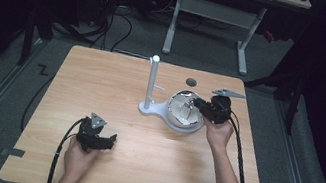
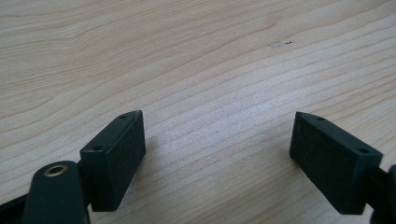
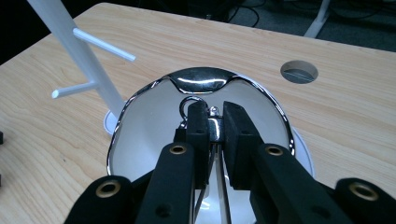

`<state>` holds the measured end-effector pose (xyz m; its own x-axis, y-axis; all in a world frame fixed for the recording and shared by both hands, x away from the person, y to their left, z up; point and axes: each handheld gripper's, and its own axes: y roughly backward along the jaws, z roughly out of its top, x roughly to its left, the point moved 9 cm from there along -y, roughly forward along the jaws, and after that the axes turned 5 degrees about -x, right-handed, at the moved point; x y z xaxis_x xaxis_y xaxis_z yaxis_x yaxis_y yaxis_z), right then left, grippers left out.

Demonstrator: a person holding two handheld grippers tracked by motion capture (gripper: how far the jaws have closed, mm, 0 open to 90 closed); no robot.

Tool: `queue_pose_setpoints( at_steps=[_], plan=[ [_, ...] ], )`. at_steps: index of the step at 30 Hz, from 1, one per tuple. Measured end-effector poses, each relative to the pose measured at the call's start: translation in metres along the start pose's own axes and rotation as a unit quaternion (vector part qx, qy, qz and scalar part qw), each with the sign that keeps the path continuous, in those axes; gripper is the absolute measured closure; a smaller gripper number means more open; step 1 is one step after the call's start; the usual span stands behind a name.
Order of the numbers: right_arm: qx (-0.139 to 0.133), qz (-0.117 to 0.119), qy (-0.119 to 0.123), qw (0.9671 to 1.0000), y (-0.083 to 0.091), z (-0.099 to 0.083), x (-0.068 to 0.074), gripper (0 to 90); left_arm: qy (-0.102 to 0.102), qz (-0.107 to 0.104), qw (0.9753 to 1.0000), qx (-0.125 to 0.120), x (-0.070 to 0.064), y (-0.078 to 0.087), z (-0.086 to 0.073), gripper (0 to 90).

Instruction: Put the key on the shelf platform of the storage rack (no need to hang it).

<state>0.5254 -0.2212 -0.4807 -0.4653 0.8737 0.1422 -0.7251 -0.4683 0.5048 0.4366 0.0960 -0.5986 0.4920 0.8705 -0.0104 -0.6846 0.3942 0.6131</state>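
Note:
A white peg stand rises from a white base at the middle of the wooden table. On that base lies a shiny chrome dish. My right gripper reaches into it from the right. In the right gripper view my right gripper is shut on a small metal piece with a ring at its top, over the dish. The stand shows two side pegs. My left gripper rests near the front left, open over bare wood.
A round cable hole is in the table behind the dish, also visible as the hole in the right gripper view. Cables trail from both grippers toward the front edge. A desk frame stands on the floor beyond.

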Motion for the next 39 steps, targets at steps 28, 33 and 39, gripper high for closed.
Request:
queue_pose_setpoints(
  at_steps=[28, 33, 39],
  plan=[
    [0.049, -0.006, 0.029, 0.9983, -0.044, -0.017, 0.007, 81.3, -0.001, -0.003, 1.0000, 0.000, -0.001, 0.000, 0.000, 18.8],
    [0.037, -0.008, 0.025, 0.9990, -0.038, -0.016, 0.008, 69.7, -0.002, -0.004, 1.0000, 0.000, -0.001, 0.000, 0.000, 18.7],
    [0.035, -0.012, 0.065, 0.9972, -0.024, -0.015, 0.016, 59.9, -0.003, -0.004, 1.0000, 0.000, -0.001, 0.000, 0.000, 18.7]
  ],
)
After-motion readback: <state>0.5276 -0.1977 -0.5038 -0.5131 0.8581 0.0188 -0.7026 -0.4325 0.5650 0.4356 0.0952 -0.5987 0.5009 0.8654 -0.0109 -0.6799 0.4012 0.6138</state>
